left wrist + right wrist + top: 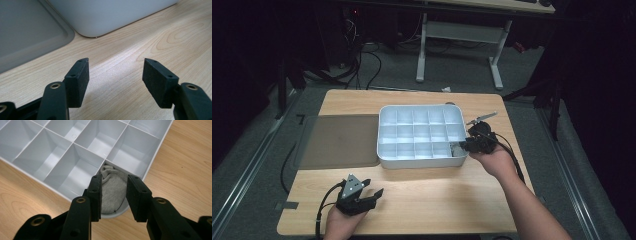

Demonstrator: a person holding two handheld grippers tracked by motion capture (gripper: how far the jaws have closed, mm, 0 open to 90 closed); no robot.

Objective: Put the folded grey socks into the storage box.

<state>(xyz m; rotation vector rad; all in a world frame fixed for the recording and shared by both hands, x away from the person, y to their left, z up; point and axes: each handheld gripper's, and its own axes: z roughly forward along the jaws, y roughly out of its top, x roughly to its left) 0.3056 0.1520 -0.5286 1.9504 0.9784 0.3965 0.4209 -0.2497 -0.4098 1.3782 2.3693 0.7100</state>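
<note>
A white tray (422, 162) with several compartments lies in the middle of the wooden table. A rolled grey cloth (112, 192) lies in the tray's near right corner compartment (456, 148). My right gripper (114, 181) hovers just above that corner (463, 146), jaws apart on either side of the cloth, pads not pressing it. My left gripper (374, 186) rests near the table's front left, open, with bare wood between its jaws (116, 67).
A grey mat (342, 140) lies left of the tray; its edge (25, 32) and the tray's rounded corner (107, 15) stand ahead of the left gripper. The tray's other compartments (75, 170) hold nothing. A desk frame (459, 35) stands beyond the table.
</note>
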